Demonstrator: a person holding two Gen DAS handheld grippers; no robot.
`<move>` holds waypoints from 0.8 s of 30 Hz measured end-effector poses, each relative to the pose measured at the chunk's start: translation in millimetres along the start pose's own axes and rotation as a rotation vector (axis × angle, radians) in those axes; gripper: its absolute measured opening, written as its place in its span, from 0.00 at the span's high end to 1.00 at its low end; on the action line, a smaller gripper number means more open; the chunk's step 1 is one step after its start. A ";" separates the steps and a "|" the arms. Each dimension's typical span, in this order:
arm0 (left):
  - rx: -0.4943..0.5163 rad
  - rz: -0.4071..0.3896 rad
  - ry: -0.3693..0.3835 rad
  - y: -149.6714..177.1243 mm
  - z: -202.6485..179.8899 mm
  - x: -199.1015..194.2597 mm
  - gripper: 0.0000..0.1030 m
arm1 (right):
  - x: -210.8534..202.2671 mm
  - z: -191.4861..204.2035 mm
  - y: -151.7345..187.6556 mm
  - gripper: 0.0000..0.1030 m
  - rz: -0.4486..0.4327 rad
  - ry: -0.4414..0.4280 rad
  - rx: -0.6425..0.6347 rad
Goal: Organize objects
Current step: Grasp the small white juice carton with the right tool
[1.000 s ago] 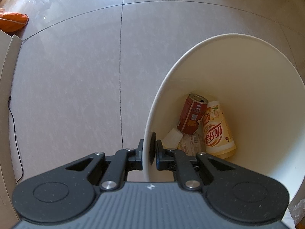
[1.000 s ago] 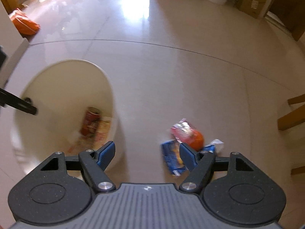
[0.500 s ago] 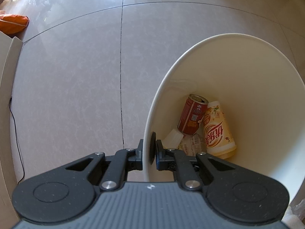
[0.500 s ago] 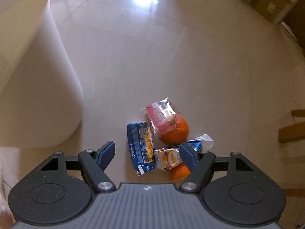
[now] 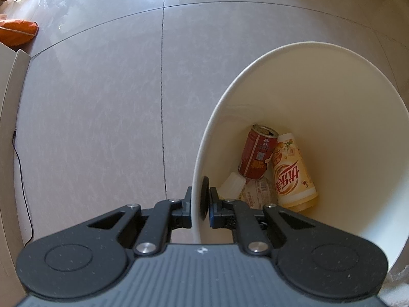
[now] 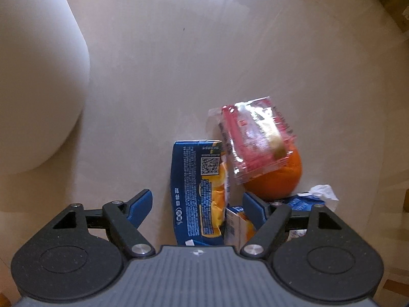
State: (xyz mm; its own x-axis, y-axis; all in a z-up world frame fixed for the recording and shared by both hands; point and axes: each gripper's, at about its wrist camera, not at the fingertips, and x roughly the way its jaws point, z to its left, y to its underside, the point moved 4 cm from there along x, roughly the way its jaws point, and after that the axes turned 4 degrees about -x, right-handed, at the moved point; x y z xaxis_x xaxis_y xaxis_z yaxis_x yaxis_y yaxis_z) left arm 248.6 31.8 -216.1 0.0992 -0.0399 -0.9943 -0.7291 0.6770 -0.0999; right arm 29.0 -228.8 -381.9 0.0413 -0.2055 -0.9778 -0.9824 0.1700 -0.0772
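The blue carton (image 6: 198,192) lies on the floor (image 6: 179,76) between the opening jaws of the downward-pointing right hand-held gripper (image 6: 196,202), unpinched. The left hand-held gripper (image 5: 200,202) clamps the bin (image 5: 332,89) rim. A second carton (image 6: 237,226) is half hidden.

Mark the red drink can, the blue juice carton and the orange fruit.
red drink can (image 5: 257,154), left wrist view, middle of its side
blue juice carton (image 6: 195,192), right wrist view, printed face
orange fruit (image 6: 274,179), right wrist view, bare skin
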 end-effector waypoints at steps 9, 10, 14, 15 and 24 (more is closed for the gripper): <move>0.013 -0.005 0.006 1.7 -1.6 2.0 0.92 | 28.7 1.6 -3.8 0.23 0.050 -0.012 0.017; 0.014 -0.005 0.006 1.9 -1.6 2.2 0.92 | 29.9 1.7 -4.3 0.27 0.054 -0.013 0.018; 0.006 -0.001 0.007 1.8 -1.3 2.9 0.92 | 28.7 -4.7 -7.3 0.35 0.061 -0.017 0.045; 0.001 0.000 0.007 1.7 -1.1 3.1 0.92 | 27.3 -6.3 -7.4 0.35 0.060 -0.019 0.055; -0.021 0.010 0.005 1.5 0.5 2.7 0.92 | -9.9 -28.5 -15.6 0.35 0.031 -0.047 0.124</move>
State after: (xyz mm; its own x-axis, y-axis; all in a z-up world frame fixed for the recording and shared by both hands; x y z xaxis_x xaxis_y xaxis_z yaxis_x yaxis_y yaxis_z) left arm 248.1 33.0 -218.9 0.0889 -0.0371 -0.9953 -0.7442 0.6617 -0.0911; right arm 38.8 -256.9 -365.5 0.0225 -0.1539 -0.9878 -0.9535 0.2937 -0.0675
